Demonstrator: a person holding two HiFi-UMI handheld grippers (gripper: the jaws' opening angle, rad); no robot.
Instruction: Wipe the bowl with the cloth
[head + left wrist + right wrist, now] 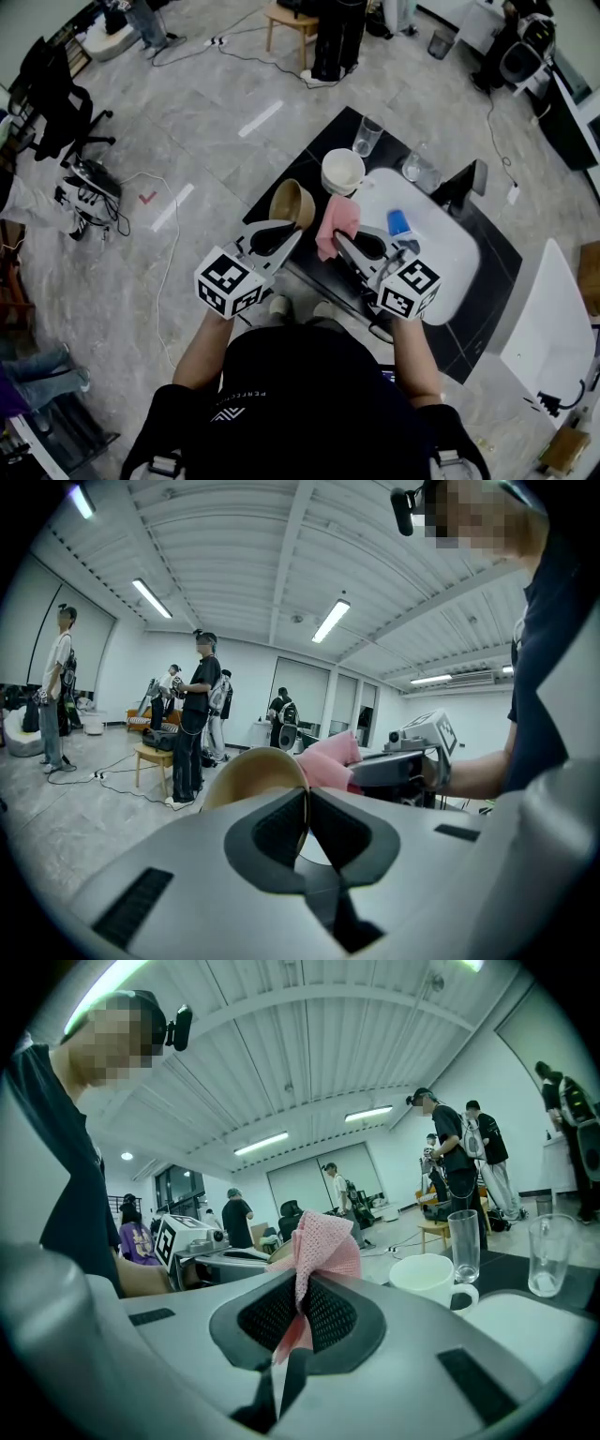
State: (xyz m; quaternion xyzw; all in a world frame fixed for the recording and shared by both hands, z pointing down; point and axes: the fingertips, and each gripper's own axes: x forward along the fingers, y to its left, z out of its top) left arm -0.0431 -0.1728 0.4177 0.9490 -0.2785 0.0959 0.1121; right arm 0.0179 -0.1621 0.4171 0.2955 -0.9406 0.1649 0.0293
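Looking down from overhead, one tan bowl (292, 202) sits at the black tabletop's (328, 138) edge. Only the left gripper view shows the left gripper's (307, 803) jaws clamped on its rim. The right gripper's (300, 1297) jaws pinch the one pink cloth (323, 1241) just beside the bowl, with one white mug (427, 1279) and two glasses (464, 1241) beyond.

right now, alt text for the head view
From above: the left gripper holds a tan bowl by its rim, the right gripper a pink cloth beside it. A white mug and two glasses stand on the table.
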